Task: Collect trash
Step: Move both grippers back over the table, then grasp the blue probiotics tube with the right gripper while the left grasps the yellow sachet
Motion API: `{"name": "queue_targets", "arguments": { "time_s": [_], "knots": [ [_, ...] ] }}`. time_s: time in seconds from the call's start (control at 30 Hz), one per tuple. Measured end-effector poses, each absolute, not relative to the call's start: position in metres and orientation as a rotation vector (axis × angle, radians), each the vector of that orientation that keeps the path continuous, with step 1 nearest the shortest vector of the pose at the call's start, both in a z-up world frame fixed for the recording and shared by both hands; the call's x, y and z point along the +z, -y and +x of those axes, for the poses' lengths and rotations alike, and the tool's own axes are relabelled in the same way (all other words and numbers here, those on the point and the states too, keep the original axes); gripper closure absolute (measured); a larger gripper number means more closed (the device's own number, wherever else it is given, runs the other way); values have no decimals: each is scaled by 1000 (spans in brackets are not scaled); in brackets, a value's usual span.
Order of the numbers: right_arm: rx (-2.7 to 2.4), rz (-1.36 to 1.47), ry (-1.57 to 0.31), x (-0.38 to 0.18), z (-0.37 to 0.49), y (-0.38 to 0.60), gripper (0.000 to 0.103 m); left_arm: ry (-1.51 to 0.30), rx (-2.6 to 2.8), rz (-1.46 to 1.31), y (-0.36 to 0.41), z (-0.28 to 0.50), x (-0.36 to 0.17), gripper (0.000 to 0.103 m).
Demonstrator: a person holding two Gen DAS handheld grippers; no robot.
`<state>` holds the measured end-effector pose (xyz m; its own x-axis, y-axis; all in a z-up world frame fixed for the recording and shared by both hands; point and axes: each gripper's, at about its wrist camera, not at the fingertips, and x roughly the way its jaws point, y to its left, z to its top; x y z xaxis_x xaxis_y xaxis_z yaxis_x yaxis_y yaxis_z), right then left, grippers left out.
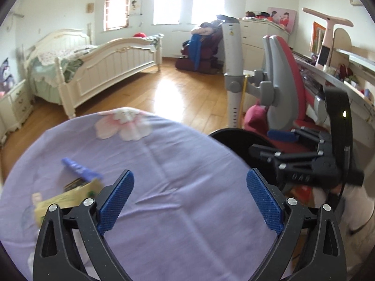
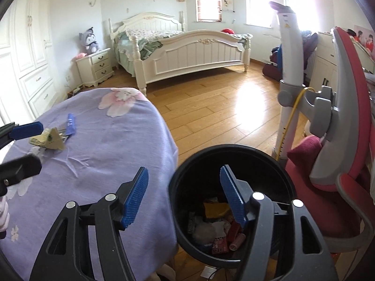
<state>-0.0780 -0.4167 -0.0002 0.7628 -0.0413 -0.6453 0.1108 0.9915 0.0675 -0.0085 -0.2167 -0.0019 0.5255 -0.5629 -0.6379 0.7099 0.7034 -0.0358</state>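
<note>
Both your left gripper (image 1: pixel 190 201) and right gripper (image 2: pixel 184 195) gape empty. Crumpled tan paper wrapper (image 2: pixel 48 139) and blue plastic scrap (image 2: pixel 71 124) lie together on the lilac cloth-covered table (image 2: pixel 112 145), left of the round black bin (image 2: pixel 276 164); a shallow pinch could snag cloth.

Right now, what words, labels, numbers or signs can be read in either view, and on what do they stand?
"DAS": raised letters, roughly legible, on the right tool's black body.
Yellow warning triangle on the white pole: its text is too small.
Wrappers in the black bin: print blurred.
Yellow packet and blue wrapper on the table: unreadable.
</note>
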Motion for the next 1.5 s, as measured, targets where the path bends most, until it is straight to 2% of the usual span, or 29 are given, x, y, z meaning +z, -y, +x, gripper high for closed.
{"name": "queue_targets", "arguments": {
  "time_s": [0.07, 0.33, 0.53, 0.7, 0.73, 0.8, 0.83, 0.93, 0.97, 1.07, 1.2, 1.47, 1.5],
  "knots": [
    [-62, 94, -692, 3, -74, 405, 30, -640, -719, 277, 196, -8, -2, 8],
    [60, 25, -690, 16, -52, 358, 30, -630, -597, 313, 118, 34, -4, 8],
    [145, 6, -711, 17, -33, 324, 30, -633, -640, 522, 120, 58, -15, 8],
    [195, 15, -729, 16, -21, 310, 30, -681, -704, 582, 132, 78, -32, 9],
    [207, 19, -732, 16, -18, 308, 30, -694, -713, 592, 135, 82, -36, 13],
    [218, 14, -733, 17, -13, 304, 30, -727, -746, 589, 140, 87, -44, 44],
    [225, 8, -735, 17, -9, 301, 30, -738, -744, 576, 140, 91, -46, 50],
    [253, 22, -743, 18, 2, 298, 30, -763, -717, 467, 129, 103, -43, 79],
    [264, 31, -746, 18, 7, 297, 31, -770, -719, 409, 121, 106, -40, 85],
    [304, 54, -749, 22, 23, 289, 32, -768, -702, 186, 87, 116, -25, 91],
    [364, 68, -778, 21, 52, 273, 44, -757, -638, -27, 42, 121, -11, 91],
    [404, -18, -871, 4, 106, 226, 48, -796, -573, 21, 34, 116, -19, 90],
    [403, -24, -884, 1, 111, 223, 53, -810, -561, 26, 33, 118, -23, 80]
  ]
}}
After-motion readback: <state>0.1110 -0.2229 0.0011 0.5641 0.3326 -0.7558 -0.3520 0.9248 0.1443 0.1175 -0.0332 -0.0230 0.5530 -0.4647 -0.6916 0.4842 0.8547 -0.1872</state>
